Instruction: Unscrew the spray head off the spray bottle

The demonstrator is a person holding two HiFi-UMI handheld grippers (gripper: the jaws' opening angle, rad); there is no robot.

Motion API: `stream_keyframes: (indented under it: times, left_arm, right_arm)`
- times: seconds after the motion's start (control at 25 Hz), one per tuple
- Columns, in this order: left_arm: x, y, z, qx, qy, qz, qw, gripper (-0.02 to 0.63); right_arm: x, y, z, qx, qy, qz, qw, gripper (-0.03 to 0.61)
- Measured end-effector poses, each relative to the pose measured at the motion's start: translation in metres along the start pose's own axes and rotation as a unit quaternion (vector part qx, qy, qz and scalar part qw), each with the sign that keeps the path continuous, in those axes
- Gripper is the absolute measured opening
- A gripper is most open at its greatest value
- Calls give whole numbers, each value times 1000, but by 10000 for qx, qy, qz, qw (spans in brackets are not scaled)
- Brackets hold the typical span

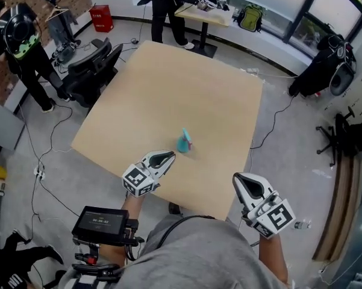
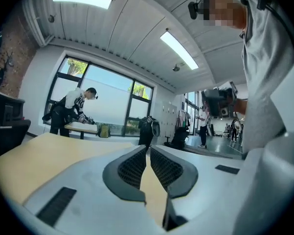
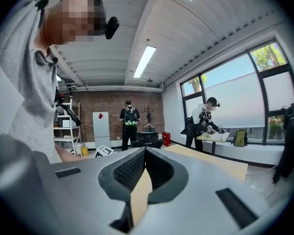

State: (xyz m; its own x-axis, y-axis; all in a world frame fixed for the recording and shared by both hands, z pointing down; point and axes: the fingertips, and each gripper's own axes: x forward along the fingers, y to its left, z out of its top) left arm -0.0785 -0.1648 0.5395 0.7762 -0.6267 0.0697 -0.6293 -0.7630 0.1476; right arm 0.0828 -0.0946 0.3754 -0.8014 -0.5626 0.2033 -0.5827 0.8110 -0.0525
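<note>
A small teal spray bottle (image 1: 184, 141) lies on the tan table (image 1: 168, 89), near its front edge in the head view. My left gripper (image 1: 167, 157) hovers just left of and in front of the bottle, jaws shut and empty. My right gripper (image 1: 247, 184) is off the table's front right corner, also shut with nothing in it. In the left gripper view the left gripper (image 2: 148, 153) points level across the tabletop and the bottle is out of sight. The right gripper (image 3: 144, 156) in its own view aims over the table toward the brick wall.
Black office chairs (image 1: 93, 65) stand at the table's left. People stand at the far left (image 1: 21, 47) and at a small back table (image 1: 206, 14). Cables run over the floor. A black bag (image 1: 325, 65) rests on the floor at right.
</note>
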Motion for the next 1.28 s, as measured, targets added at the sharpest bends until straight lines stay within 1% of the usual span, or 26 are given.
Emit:
stream_keyframes:
  times: [0.04,0.08,0.16,0.24,0.28,0.32,0.4,0.52,0.64,0.76,0.84,0.92,1.0,1.04,1.08,1.12,1.16,1.24,1.28]
  left_arm:
    - [11,11,-21,-4,161,27,9999,9]
    - [23,23,-42,-1,319,73,9995,29]
    - [49,47,-85,14,652,232,9976,183]
    - [71,62,-127,117,1060,419,9934,345]
    - [82,66,-146,199,1255,477,9907,382]
    - [92,69,-162,278,1405,496,9884,400]
    - [114,74,-183,419,1578,450,9856,435]
    - [143,85,-202,603,1661,462,9832,437]
    - [160,90,-216,564,1664,662,9822,437]
    - [166,95,-217,304,1574,817,9837,419]
    - [166,90,-213,209,1669,761,9828,411]
    - [165,78,-194,282,1692,599,9834,410]
    - [163,65,-166,578,1748,489,9817,410]
    - [162,59,-152,830,1850,497,9780,410]
    - [159,55,-137,1128,1977,540,9723,410]
    - [156,50,-123,1431,2087,603,9656,410]
    - [152,46,-107,1705,2156,673,9591,410]
    - [145,38,-78,2136,2215,813,9480,410]
    - [142,34,-66,2320,2241,891,9423,410]
  right_arm:
    - [1,-8,0,31,55,-51,10000,-2]
    - [2,-16,0,57,107,-92,9999,-2]
    - [4,-30,-1,59,242,-120,9996,-2]
    - [2,-41,-4,12,432,-103,9990,-2]
    - [0,-46,-6,-8,523,-110,9986,-2]
    - [-2,-53,-8,-12,598,-136,9981,-2]
    - [-4,-64,-13,27,719,-202,9972,-2]
    - [0,-75,-20,88,893,-209,9957,-2]
    - [3,-81,-28,146,1072,-178,9940,-2]
    - [9,-85,-33,180,1163,-148,9929,-2]
    - [15,-87,-35,223,1196,-128,9925,-2]
    - [24,-87,-36,336,1185,-27,9924,-2]
    - [36,-84,-31,543,1086,161,9925,0]
    - [44,-83,-27,684,1011,242,9922,2]
    - [54,-81,-22,836,945,306,9915,30]
    - [65,-79,-18,969,908,354,9905,161]
    - [77,-78,-14,1053,909,386,9895,266]
    - [98,-76,-11,1105,1046,421,9875,270]
    - [107,-75,-13,1147,1194,449,9852,270]
